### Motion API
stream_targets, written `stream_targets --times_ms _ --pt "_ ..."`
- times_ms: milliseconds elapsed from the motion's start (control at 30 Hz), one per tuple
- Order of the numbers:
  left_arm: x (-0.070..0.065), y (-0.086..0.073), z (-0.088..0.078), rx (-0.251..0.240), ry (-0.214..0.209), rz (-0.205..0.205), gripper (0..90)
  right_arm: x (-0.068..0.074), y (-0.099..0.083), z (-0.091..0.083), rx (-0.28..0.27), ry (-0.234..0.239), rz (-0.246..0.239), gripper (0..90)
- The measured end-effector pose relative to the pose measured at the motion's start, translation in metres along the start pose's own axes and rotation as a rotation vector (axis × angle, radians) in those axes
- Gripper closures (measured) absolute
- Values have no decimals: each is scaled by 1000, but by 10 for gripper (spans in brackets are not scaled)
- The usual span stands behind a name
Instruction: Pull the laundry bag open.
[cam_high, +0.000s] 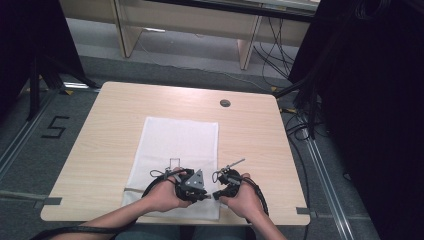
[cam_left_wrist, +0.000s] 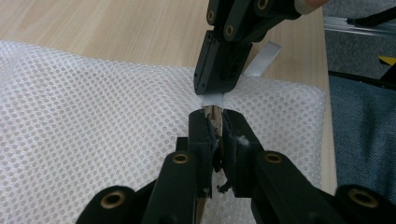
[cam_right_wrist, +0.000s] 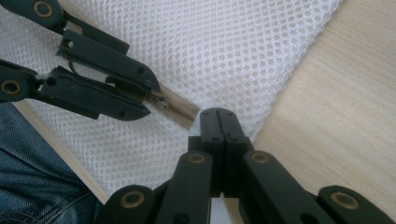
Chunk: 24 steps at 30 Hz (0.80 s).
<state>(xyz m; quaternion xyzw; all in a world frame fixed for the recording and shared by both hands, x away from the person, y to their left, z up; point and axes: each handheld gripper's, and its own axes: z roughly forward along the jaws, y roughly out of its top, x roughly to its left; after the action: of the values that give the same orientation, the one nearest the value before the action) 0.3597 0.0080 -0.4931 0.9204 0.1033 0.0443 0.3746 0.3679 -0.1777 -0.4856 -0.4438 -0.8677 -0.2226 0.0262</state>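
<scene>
working the zipper (cam_right_wrist: 175, 108) of a white mesh bag (cam_high: 175, 142) lying flat on the table (cam_high: 100, 130), near edge close to the person. left gripper (cam_left_wrist: 215, 122) clamped on the zipper pull, jaws nearly together. right gripper (cam_right_wrist: 219, 116) pinched fully closed on the bag's end by the zipper's stop, anchoring it. probably mid-zip; next: keeping the anchor taut, drawing the pull steadily along the track, without snagging mesh.
</scene>
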Motion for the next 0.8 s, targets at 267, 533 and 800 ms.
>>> stream_targets --times_ms 267,533,800 --pt "2 -3 -5 1 -6 -14 822 0 0 0 -1 -2 0 900" --pt "3 -4 -6 -3 -12 -13 822 1 0 0 0 -4 3 900" --pt "4 -6 -9 -8 -16 -18 822 1 0 -1 15 2 26 900"
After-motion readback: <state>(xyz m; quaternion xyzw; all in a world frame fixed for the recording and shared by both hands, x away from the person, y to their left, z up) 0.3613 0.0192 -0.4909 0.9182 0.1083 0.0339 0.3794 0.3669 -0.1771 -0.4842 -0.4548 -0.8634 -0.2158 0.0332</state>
